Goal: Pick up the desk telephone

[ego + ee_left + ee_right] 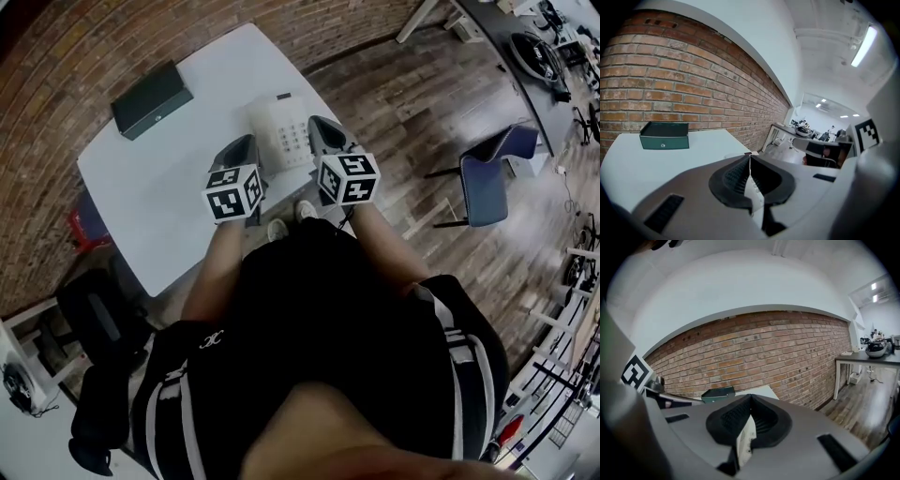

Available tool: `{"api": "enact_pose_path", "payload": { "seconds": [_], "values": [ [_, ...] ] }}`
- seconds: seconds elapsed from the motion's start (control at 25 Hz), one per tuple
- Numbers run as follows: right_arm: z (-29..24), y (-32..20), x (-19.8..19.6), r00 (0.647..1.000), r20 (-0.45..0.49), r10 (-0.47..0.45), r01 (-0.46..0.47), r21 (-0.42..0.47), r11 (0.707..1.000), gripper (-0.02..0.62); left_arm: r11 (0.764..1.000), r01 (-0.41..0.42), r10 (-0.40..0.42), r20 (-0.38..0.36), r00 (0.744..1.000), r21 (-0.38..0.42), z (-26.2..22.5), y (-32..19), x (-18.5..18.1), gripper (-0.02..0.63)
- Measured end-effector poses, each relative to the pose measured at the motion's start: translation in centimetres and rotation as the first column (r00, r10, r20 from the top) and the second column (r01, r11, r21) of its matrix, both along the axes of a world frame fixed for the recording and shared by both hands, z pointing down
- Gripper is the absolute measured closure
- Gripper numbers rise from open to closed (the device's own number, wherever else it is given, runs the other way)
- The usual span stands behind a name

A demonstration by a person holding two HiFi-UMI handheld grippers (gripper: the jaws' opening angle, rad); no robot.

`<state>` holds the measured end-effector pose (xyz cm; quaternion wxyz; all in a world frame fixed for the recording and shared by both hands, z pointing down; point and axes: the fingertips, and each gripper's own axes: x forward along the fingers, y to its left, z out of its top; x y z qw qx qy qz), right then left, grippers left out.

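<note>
Open-plan office / lab kind of space, brick and white paint

One long brick wall with white plaster above it, wood plank floor, and strip lights on a white ceiling. A plain white table sits by the wall with a phone on it. There's a blue chair out on the floor, and a long dark desk nearby is loaded with cables and gear. Down the far end of the room you can see more desks and a few people, too small to tell what they're doing.
</note>
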<state>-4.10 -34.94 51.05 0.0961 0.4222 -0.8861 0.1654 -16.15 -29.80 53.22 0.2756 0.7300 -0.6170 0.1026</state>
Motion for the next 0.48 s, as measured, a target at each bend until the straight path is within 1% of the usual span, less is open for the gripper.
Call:
{"api": "enact_pose_path", "payload": {
  "seconds": [0.16,0.36,0.4,0.44,0.48],
  "values": [
    [2.5,-1.7,0.3,0.999,-0.034,-0.036,0.034,-0.039,0.999,0.597,0.998,0.000,-0.002,-0.034,0.999,-0.060,1.9,-0.9,0.2,0.603],
    [6.1,-4.2,1.0,0.997,-0.061,-0.046,0.039,-0.100,0.994,0.597,0.993,0.018,-0.028,-0.082,0.996,-0.120,4.3,-2.2,0.3,0.601],
    [6.8,-4.7,1.2,0.997,-0.064,-0.046,0.039,-0.113,0.993,0.597,0.992,0.017,-0.030,-0.097,0.995,-0.127,4.7,-2.4,0.3,0.593],
    [7.4,-5.0,1.4,0.997,-0.063,-0.047,0.039,-0.126,0.991,0.595,0.991,0.014,-0.029,-0.113,0.993,-0.135,5.1,-2.6,0.4,0.568],
    [8.0,-5.4,1.5,0.997,-0.057,-0.050,0.042,-0.142,0.989,0.595,0.990,0.008,-0.026,-0.128,0.991,-0.144,5.5,-2.9,0.5,0.520]
  ]
}}
